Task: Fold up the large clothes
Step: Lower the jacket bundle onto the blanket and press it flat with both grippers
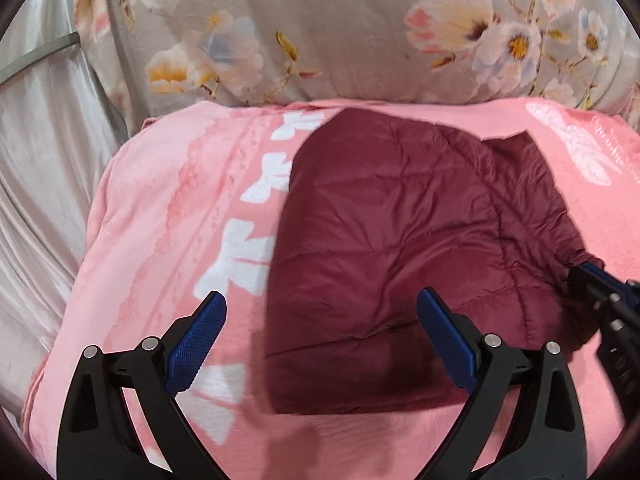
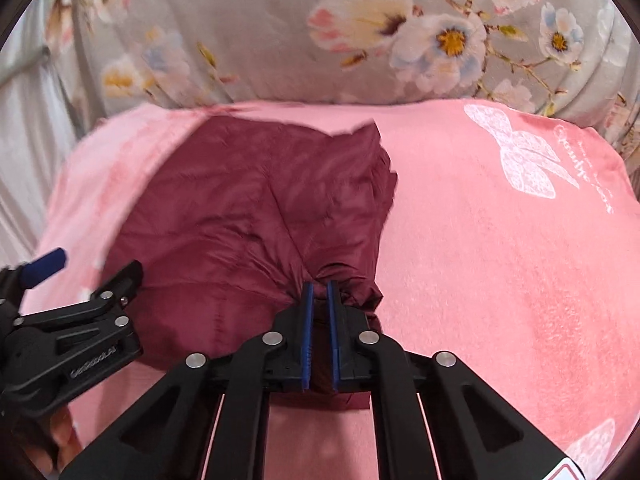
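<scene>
A dark red quilted jacket (image 1: 392, 232) lies folded into a compact block on a pink blanket (image 1: 160, 208). My left gripper (image 1: 320, 304) hovers wide open over the jacket's near left corner, nothing between its blue pads. In the right wrist view the jacket (image 2: 248, 208) spreads ahead, and my right gripper (image 2: 319, 286) is shut on a bunched fold at the jacket's near right edge. The right gripper (image 1: 592, 276) also shows at the right edge of the left wrist view, pinching the fabric. The left gripper (image 2: 96, 276) appears at the left of the right wrist view.
A grey floral quilt (image 1: 340, 28) is heaped behind the pink blanket (image 2: 500, 260). Silvery satin cloth (image 1: 36, 168) drapes at the left. White bow prints (image 2: 528, 156) mark the blanket. Part of a hand (image 2: 60, 432) shows at the lower left.
</scene>
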Tool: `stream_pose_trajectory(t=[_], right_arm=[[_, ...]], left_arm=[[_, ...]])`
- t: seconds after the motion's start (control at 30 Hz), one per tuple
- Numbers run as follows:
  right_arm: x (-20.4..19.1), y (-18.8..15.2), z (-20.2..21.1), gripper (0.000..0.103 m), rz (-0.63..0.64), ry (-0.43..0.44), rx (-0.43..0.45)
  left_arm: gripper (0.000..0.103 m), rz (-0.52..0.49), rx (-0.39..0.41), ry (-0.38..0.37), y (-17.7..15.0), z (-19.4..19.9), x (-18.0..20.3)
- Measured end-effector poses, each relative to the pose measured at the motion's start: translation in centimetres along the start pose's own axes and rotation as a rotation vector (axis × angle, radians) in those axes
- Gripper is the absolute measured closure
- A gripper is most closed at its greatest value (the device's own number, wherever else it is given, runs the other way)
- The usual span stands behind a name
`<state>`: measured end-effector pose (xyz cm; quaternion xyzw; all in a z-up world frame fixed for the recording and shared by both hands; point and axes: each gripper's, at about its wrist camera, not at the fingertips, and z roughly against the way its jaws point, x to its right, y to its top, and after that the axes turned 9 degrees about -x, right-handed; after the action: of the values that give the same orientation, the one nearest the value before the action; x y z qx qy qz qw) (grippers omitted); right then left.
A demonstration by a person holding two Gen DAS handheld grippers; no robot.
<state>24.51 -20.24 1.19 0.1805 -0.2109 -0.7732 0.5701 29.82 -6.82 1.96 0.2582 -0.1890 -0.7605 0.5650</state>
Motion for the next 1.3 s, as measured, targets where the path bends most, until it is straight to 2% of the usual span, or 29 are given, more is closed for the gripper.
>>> stream_pose_trajectory(t=[0.13, 0.3, 0.47, 0.63, 1.3], right_arm=[[0.5, -1.1, -3.0, 0.098, -0.015, -0.014, -0.031], [0.7, -2.0, -4.3, 0.099, -0.020, -0.012, -0.016], [-0.1, -2.6, -4.6, 0.099, 0.016, -0.063, 0.018], [0.3, -2.7, -4.6, 0.099, 0.002, -0.043, 0.021], [-0.4, -2.8, -4.6, 0.098, 0.018, -0.079, 0.027]], left_arm=[[0.008, 0.029, -0.029, -0.017, -0.8, -2.5, 0.5], [0.007, 0.069, -0.026, -0.044, -1.6, -4.1, 0.4], [0.006, 0.057, 0.012, -0.018, -2.3, -4.5, 1.1], [0.005, 0.072, 0.040, -0.017, -2.9, -4.7, 1.2], [0.005, 0.069, 0.053, 0.000, -3.1, -4.7, 1.5]])
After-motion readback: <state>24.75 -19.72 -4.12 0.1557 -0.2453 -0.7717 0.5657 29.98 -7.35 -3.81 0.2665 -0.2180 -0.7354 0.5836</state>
